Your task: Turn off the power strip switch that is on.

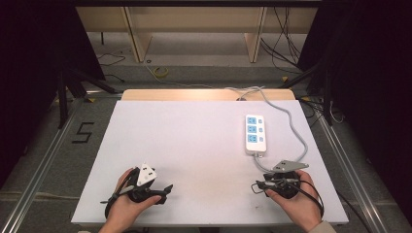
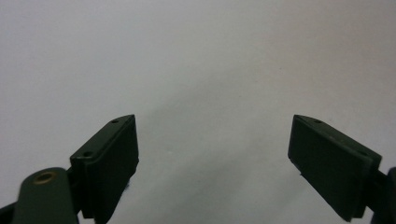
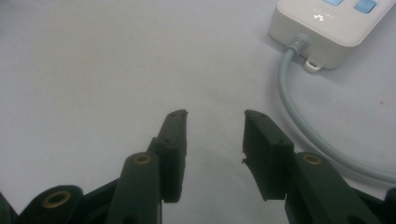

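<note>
Two grippers rest low over the near edge of the white table, one in each hand, seen from the high view. Left gripper sits at the near left corner area, pointing toward the table's middle; right gripper sits at the near right, pointing back toward the left one, with bare surface between them. The strip, a white power strip with three blue sockets, lies on the right half of the table, just beyond the right gripper, long axis running away from the person. Its grey cord loops from the near end past the right hand, then runs along the right side to the far edge. Left gripper view: jaws spread wide, nothing between them, plain table surface ahead. Right gripper view: right gripper jaws part open with a moderate gap, holding nothing; the strip near end shows at upper right, and the cord curves down past the right-hand jaw, close to it but apart. Open room: the whole left and centre of the table. The near edge lies just under both hands.
</note>
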Available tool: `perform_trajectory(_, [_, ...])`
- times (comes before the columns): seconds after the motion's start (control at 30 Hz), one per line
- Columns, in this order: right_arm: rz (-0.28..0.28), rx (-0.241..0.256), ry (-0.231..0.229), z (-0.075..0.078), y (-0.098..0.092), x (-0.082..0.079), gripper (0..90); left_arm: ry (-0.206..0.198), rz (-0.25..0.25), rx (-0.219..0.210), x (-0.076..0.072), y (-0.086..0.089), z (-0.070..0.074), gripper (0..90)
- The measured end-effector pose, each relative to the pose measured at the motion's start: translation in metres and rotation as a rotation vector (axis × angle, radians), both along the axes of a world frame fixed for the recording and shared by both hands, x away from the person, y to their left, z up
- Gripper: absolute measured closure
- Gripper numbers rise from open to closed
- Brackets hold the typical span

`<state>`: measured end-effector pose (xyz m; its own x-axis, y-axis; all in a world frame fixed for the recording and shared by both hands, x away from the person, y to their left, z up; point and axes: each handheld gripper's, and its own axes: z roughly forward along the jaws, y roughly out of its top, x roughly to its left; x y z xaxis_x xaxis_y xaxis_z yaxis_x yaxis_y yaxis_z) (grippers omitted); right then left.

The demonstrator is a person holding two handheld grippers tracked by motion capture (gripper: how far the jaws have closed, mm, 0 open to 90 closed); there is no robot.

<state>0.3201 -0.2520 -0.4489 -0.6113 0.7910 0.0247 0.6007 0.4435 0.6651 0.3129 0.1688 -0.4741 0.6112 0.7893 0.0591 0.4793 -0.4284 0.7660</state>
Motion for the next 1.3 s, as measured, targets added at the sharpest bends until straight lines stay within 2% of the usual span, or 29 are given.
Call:
perform_trajectory(0.13, [0.002, -0.020, 0.005, 0.001, 0.001, 0.001, 62.4, 0.004, 0.001, -0.001, -0.001, 0.000, 0.000, 16.0])
perform_trajectory(0.17, [-0.008, -0.024, 0.033, 0.002, 0.001, 0.001, 66.9, 0.003, 0.000, -0.001, -0.001, 0.000, 0.000, 16.0])
perform_trajectory(0.2, [-0.017, -0.024, 0.041, 0.002, 0.001, 0.001, 69.9, 0.003, -0.001, -0.004, -0.001, 0.001, 0.000, 16.0])
perform_trajectory(0.27, [-0.027, -0.030, 0.051, 0.003, 0.000, 0.001, 77.7, 0.001, 0.002, -0.005, -0.001, 0.001, 0.000, 16.0])
perform_trajectory(0.3, [-0.027, -0.030, 0.051, 0.003, 0.000, 0.001, 77.7, 0.001, 0.003, -0.003, -0.001, 0.001, 0.000, 16.0])
perform_trajectory(0.33, [-0.035, -0.050, 0.052, 0.004, -0.001, 0.002, 85.9, 0.000, 0.004, -0.003, -0.001, 0.001, 0.000, 16.1])
perform_trajectory(0.4, [-0.049, -0.077, 0.052, 0.006, -0.002, 0.003, 90.0, -0.001, 0.006, -0.004, -0.001, 0.001, 0.000, 16.3])
perform_trajectory(0.57, [-0.078, -0.080, 0.052, 0.008, -0.004, 0.007, 90.0, -0.003, 0.006, -0.003, -0.001, 0.000, 0.000, 16.3])
perform_trajectory(0.97, [-0.076, -0.118, 0.037, 0.012, -0.002, 0.015, 90.0, -0.009, 0.009, -0.004, 0.001, -0.001, 0.000, 16.6])
perform_trajectory(1.3, [-0.115, -0.072, 0.056, 0.016, -0.002, 0.020, 90.0, -0.014, 0.021, -0.021, 0.001, 0.000, 0.001, 16.8])
